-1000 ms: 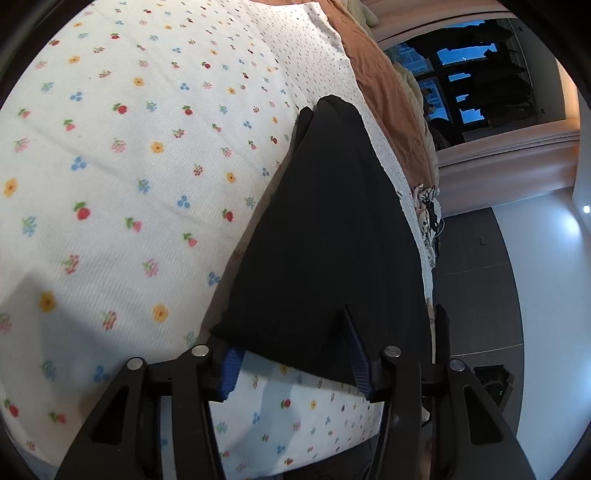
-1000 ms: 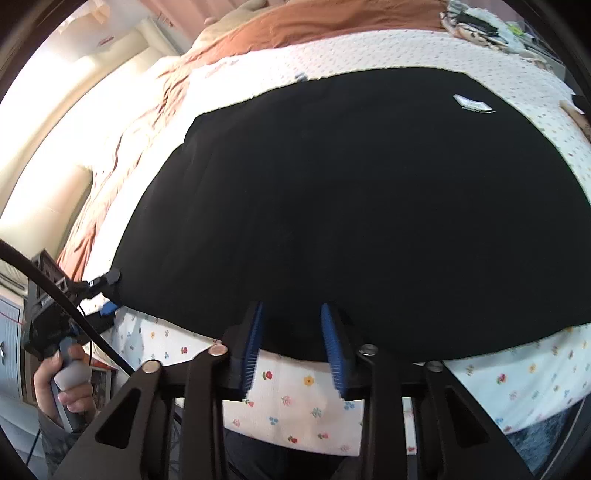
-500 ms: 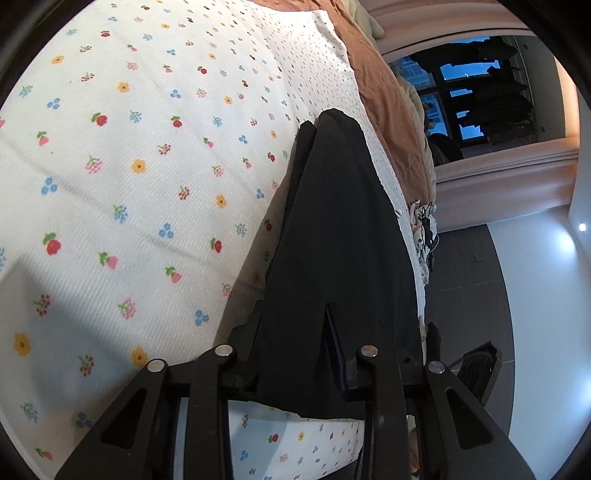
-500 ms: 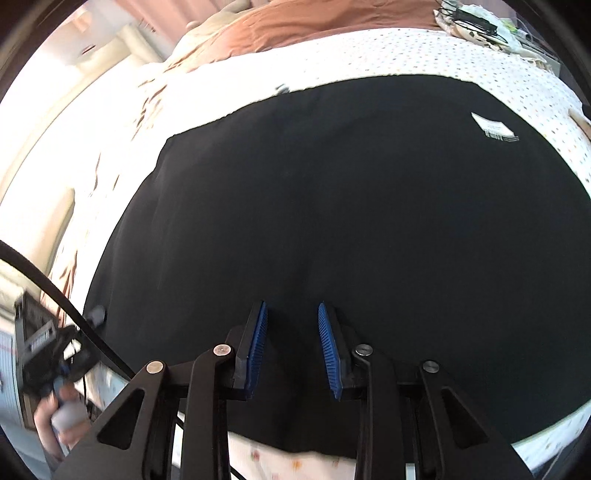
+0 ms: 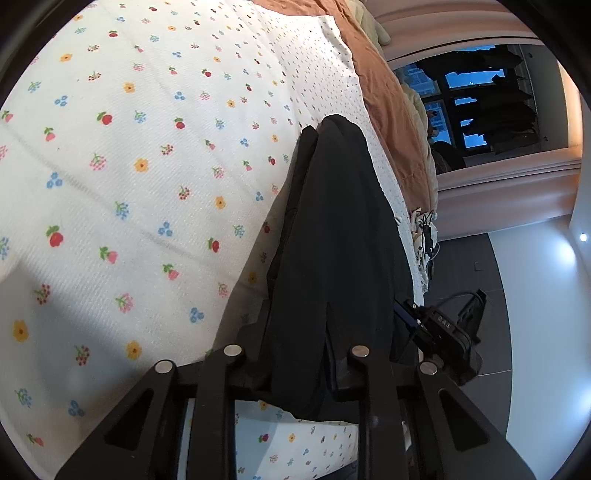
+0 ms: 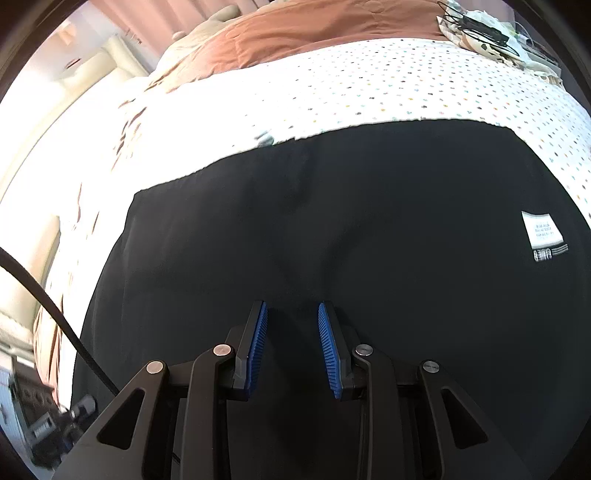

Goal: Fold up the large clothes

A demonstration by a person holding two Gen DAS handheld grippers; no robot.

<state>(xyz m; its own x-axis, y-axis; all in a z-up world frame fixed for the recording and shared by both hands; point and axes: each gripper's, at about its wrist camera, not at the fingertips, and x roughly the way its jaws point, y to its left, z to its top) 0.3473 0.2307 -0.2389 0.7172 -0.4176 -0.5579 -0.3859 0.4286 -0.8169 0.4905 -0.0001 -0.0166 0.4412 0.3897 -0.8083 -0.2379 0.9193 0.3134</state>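
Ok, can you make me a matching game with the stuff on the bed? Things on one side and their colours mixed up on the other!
Things:
1. garment
2. quilt
3. finger pads of the right gripper
4. care label

Colours:
A. white
B. blue
C. black
D. rust brown

Pairs: 1-C, 2-D, 3-B, 4-A
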